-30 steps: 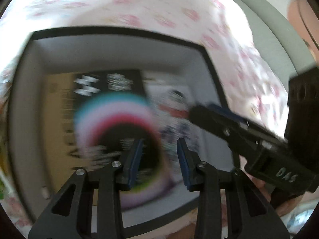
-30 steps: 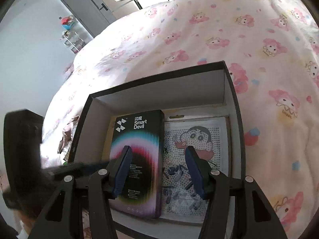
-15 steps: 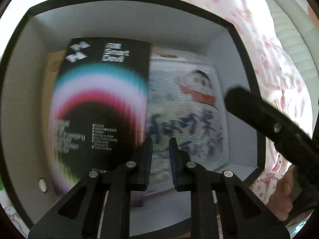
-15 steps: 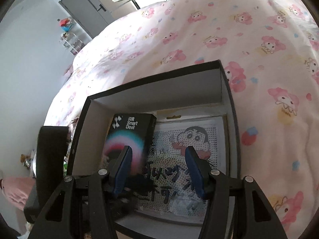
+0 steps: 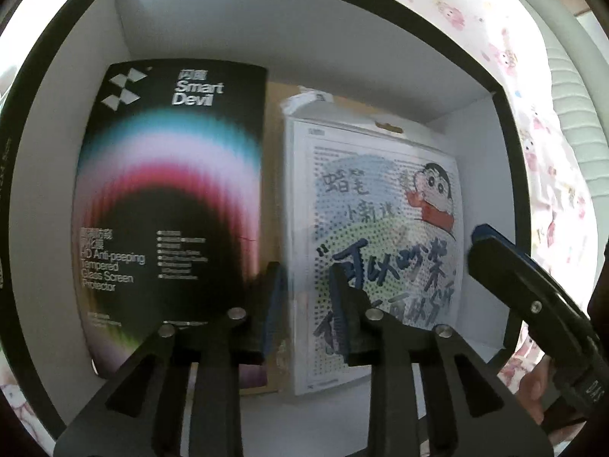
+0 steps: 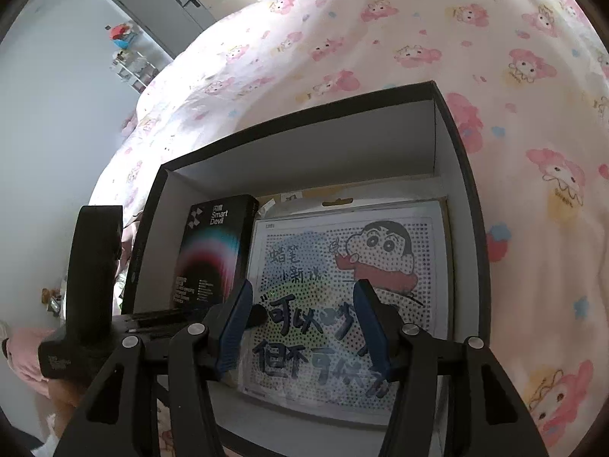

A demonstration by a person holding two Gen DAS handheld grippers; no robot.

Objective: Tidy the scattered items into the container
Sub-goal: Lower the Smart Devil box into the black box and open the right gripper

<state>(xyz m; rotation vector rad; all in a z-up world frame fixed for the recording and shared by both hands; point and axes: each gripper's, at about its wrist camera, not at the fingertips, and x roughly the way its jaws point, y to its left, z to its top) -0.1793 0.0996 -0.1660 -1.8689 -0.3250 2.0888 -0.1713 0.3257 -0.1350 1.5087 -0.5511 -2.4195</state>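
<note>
A black box with white inner walls [image 5: 266, 38] [image 6: 304, 167] rests on the bed. Flat inside it lie a black "Smart Devil" screen protector pack [image 5: 171, 198] [image 6: 213, 251] on the left and a cartoon-printed packet [image 5: 377, 236] [image 6: 342, 304] on the right. My left gripper [image 5: 306, 278] points down into the box over the seam between the two. Its jaws are opening, and nothing is pinched between them. Above the near end of the cartoon packet, my right gripper [image 6: 304, 297] stands open and empty. One of its fingers [image 5: 495, 251] shows at the right of the left wrist view.
A brown card [image 5: 272, 152] lies under both packs. The pink cartoon bedspread [image 6: 380, 38] surrounds the box. A grey ribbed cushion [image 5: 571, 95] lies beyond the right wall. A hand [image 5: 533, 384] holds the right gripper's handle. A grey cabinet [image 6: 163, 0] stands far back.
The black pack has dropped from near the cameras to lie flat at the box's left. My left gripper has come lower into the box; its jaws narrowed, then widened again.
</note>
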